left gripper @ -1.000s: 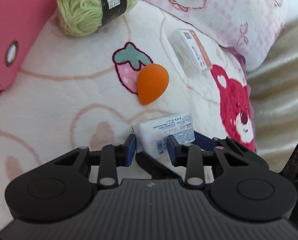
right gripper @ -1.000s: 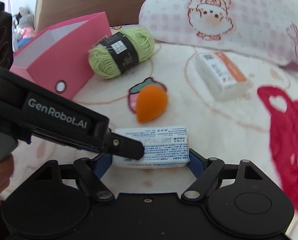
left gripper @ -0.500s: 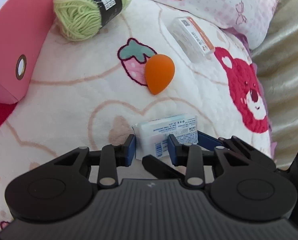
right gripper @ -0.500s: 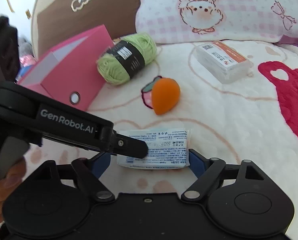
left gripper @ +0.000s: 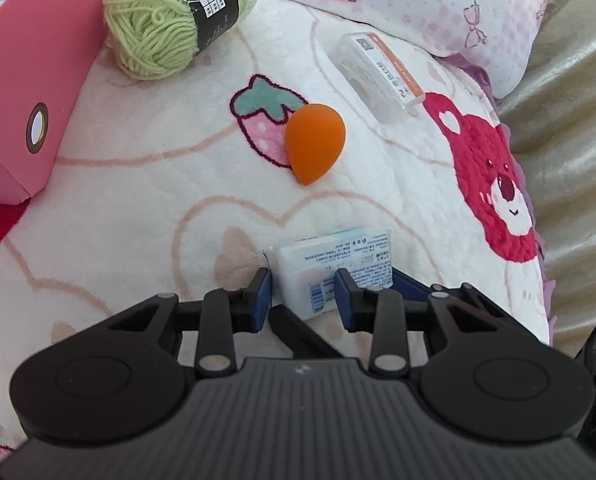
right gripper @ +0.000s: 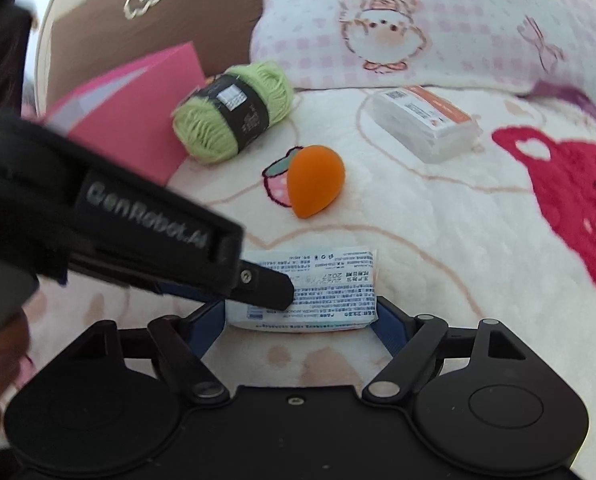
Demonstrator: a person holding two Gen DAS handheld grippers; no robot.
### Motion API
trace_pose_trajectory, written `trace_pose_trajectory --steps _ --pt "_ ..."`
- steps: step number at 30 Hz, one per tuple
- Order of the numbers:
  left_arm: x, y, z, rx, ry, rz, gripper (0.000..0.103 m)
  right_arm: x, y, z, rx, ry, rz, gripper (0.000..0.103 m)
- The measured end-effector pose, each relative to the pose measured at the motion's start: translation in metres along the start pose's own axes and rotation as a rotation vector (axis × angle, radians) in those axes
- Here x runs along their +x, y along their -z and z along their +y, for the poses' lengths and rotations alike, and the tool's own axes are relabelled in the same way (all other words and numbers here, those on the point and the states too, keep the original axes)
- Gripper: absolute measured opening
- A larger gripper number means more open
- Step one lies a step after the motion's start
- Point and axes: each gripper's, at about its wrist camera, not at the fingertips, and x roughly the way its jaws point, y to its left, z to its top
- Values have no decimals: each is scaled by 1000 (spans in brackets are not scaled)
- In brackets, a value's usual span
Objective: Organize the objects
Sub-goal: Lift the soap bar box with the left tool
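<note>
A white tissue pack (left gripper: 338, 260) with blue print lies on the cream blanket, and both grippers hold it. My left gripper (left gripper: 303, 300) is shut on the pack's near left part. In the right wrist view one left finger (right gripper: 266, 288) lies across the top of the pack (right gripper: 330, 280). My right gripper (right gripper: 300, 320) spans the pack's length, with a blue pad against each short end. Its finger (left gripper: 410, 284) shows beside the pack's right edge in the left wrist view.
Beyond the pack lie an orange teardrop sponge (left gripper: 314, 142), a green yarn ball (left gripper: 174, 20) and a clear box with an orange label (left gripper: 378, 72). An open pink box (left gripper: 26, 80) stands at the left. A pink checked pillow (right gripper: 438, 20) lies behind, and beige fabric (left gripper: 570, 120) at the right.
The right gripper's pads have drawn in slightly against the pack's ends. Both hands have shifted and rolled a little. The left grip looks the same.
</note>
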Motion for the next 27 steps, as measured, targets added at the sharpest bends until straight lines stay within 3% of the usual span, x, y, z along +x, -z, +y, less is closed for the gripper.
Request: trace_pose_trajectory --steps 3,10,16,27 --pt "-3 2 -4 18 -16 -3 33 2 0 10 -47 47 5 83" --pt "-14 6 0 19 0 4 32 -5 0 16 -34 55 5 82" --pt "-22 6 7 11 21 51 32 -12 -2 23 -3 44 46 82" --pt "-53 9 15 26 17 58 36 -33 -13 46 21 14 65 83"
